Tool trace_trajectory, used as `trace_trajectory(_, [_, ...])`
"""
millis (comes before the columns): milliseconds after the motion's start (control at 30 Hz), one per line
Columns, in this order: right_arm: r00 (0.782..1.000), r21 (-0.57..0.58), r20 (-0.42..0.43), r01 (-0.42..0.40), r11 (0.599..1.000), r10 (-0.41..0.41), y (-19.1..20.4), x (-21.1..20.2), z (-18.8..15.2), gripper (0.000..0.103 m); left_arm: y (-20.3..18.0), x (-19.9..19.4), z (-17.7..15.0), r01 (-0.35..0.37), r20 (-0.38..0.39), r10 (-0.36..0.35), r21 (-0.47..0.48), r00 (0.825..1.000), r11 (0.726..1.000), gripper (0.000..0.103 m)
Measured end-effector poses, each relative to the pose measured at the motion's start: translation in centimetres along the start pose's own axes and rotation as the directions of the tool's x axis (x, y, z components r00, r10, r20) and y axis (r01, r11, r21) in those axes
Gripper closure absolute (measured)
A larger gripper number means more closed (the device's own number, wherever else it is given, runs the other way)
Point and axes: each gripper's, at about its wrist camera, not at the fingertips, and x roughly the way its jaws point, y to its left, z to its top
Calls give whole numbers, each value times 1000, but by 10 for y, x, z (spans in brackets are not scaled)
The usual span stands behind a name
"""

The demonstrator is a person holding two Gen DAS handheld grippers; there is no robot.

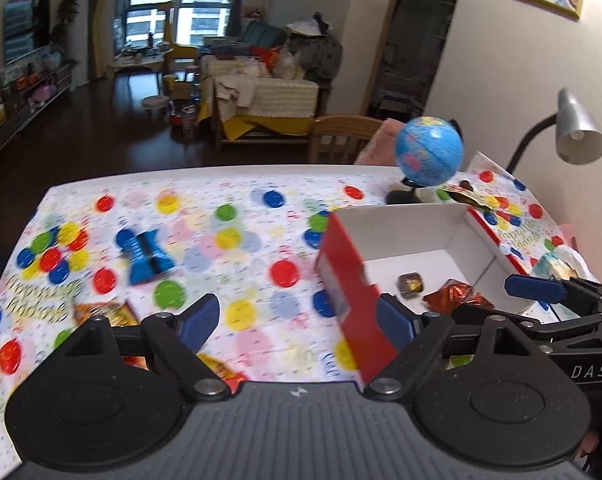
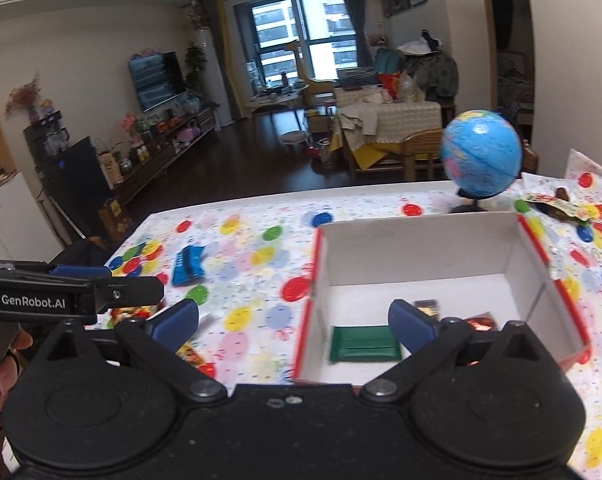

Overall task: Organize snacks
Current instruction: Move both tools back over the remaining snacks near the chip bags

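A red box with a white inside [image 1: 343, 280] [image 2: 421, 248] stands on the right of the table. Inside lie a small dark gold snack [image 1: 411, 285] [image 2: 426, 306], a red foil snack [image 1: 457, 298] [image 2: 481, 322] and a green packet [image 2: 364, 345]. A blue packet [image 1: 147, 256] [image 2: 187, 265] lies on the cloth to the left. An orange-yellow packet [image 1: 107, 313] [image 2: 135, 313] lies near the front left. My left gripper [image 1: 297, 320] is open and empty at the box's near left wall. My right gripper [image 2: 293, 322] is open and empty above the box's near left corner.
A blue globe [image 1: 429, 152] [image 2: 481, 156] stands behind the box. A wrapper [image 1: 467, 194] [image 2: 557, 204] lies at the far right. A grey lamp [image 1: 577, 128] leans in from the right. A wooden chair [image 1: 341, 136] stands beyond the far edge. The table carries a dotted cloth [image 1: 237, 208].
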Motion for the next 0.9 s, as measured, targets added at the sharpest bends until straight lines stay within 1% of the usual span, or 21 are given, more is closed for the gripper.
trace_trajectory(133, [1000,-11,-6,-18,1000,18,18,7,-2,1,23,-11,-6,-39,7,39,-21,999,999,16])
trace_trajectory(167, [1000,-12,-10,-23,1000,23,23,8,-2,1,28,-14,-8,-47,10,47,-25,999,999,13])
trace_trajectory(200, [1000,-14,-12,-26,1000,26,28,9,-3,1,34,-17,-9,-52,13,53,-31,999,998,8])
trace_trajectory(267, [999,-21,-14,-31,999,30,37,13,-5,1,47,-22,-12,-54,18,55,-46,998,997,4])
trace_trajectory(333, [999,-24,-18,-38,999,38,46,17,-6,1,58,-26,-16,-56,16,57,-58,998,997,3])
trace_trajectory(433, [998,-26,-27,-49,998,49,59,24,-9,1,74,-31,-21,-82,14,83,-71,996,994,3])
trace_trajectory(533, [997,-32,-38,-62,998,61,71,31,-12,1,90,-35,-27,-110,13,111,-83,994,991,0])
trace_trajectory(733, [996,-59,-68,-69,996,65,96,49,-20,1,121,-32,-43,-160,-31,157,-90,987,983,0])
trace_trajectory(900, [993,-96,-106,-69,993,59,111,70,-31,1,151,-25,-58,-204,-80,195,-128,978,971,0])
